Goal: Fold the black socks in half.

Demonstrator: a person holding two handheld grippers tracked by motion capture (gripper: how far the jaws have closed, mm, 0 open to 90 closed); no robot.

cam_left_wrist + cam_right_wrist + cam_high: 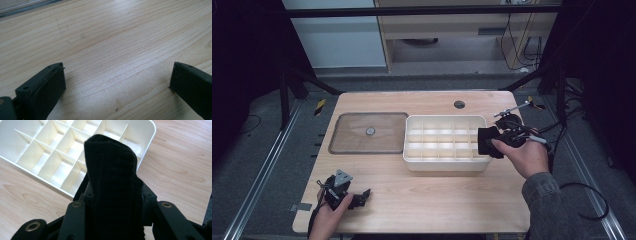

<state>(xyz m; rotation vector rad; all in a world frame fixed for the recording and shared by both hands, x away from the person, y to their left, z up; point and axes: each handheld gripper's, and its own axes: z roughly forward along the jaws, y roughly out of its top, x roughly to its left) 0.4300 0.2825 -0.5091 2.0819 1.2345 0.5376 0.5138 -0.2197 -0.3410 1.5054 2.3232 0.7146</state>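
Black knitted cloth (111, 192), folded into a thick roll, sits clamped between the jaws of the right hand-held gripper (488, 141), which hangs over the right end of a white compartment tray (412, 150). In the right gripper view the cloth stands up above the tray's end compartments. The tray rests on the wooden desk (437, 195), with a clear flat lid (352, 145) lying just to its left. Near the desk's front left corner, the left hand-held gripper (359, 196) rests low with its jaws wide apart over bare wood (112, 62), holding nothing.
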